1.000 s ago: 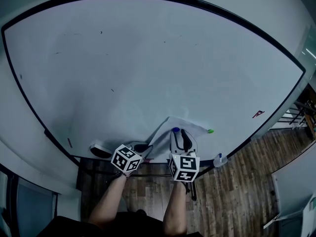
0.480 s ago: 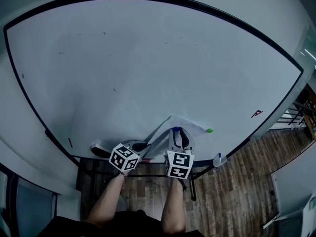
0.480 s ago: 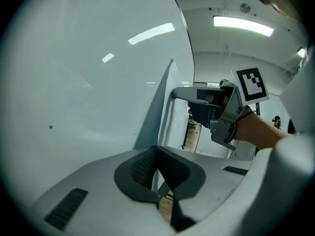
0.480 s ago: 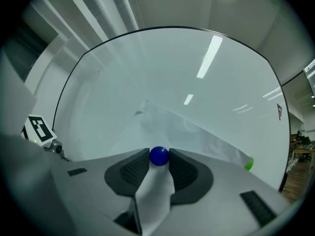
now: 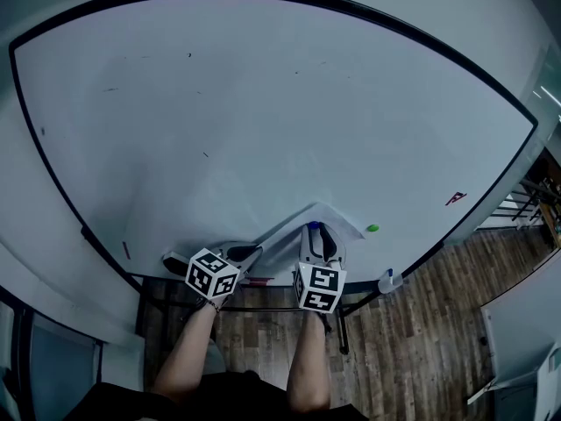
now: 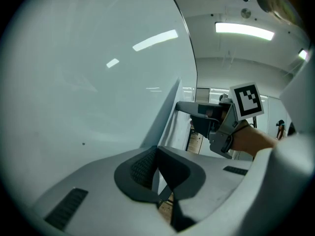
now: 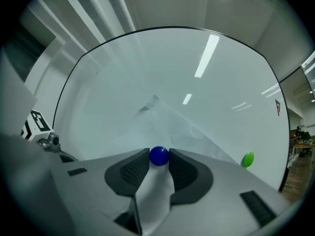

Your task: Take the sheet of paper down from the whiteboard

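The white sheet of paper (image 5: 302, 228) hangs low on the whiteboard (image 5: 263, 103). My left gripper (image 5: 250, 254) is shut on the sheet's left edge, seen edge-on in the left gripper view as paper (image 6: 170, 114) pinched between the pads of the left gripper (image 6: 156, 162). A blue magnet (image 7: 158, 155) sits on the paper (image 7: 172, 127). My right gripper (image 7: 159, 160) has just been closing, and both pads now touch the blue magnet (image 5: 312, 229). A green magnet (image 7: 248, 158) sits on the board beside the paper's right corner.
An eraser (image 5: 178, 263) lies on the board's tray at the left. A small bottle (image 5: 391, 282) stands on the tray at the right. A red mark (image 5: 457, 200) is on the board's right side. Wooden floor (image 5: 421, 340) lies below.
My left gripper has moved left and slightly up, drawing the paper's left side off the board. The right gripper has edged in toward the blue magnet.
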Action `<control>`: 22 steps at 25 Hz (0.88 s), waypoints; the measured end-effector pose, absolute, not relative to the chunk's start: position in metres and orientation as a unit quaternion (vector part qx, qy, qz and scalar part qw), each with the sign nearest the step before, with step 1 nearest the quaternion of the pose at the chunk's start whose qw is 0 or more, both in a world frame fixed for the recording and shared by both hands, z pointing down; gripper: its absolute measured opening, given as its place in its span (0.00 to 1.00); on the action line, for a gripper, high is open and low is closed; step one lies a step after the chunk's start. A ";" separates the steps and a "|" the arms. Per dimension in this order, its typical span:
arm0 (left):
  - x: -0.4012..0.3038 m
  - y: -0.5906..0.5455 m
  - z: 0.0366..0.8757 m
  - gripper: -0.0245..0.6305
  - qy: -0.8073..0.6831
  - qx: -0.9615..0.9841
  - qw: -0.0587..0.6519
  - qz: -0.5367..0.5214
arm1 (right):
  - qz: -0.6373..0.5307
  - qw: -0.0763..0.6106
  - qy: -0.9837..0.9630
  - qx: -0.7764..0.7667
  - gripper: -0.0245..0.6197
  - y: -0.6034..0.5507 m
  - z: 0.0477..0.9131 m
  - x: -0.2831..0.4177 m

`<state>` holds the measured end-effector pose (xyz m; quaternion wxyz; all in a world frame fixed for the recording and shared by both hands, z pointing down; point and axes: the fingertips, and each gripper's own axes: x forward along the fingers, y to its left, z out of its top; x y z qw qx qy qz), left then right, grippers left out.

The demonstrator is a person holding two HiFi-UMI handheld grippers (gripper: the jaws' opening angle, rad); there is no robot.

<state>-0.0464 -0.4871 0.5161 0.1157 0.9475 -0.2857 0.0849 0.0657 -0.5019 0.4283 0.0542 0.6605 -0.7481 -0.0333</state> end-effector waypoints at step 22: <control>-0.080 -0.484 0.499 0.07 -0.295 0.943 0.156 0.005 | -0.002 0.049 -0.755 0.653 0.25 -0.501 0.449 0.066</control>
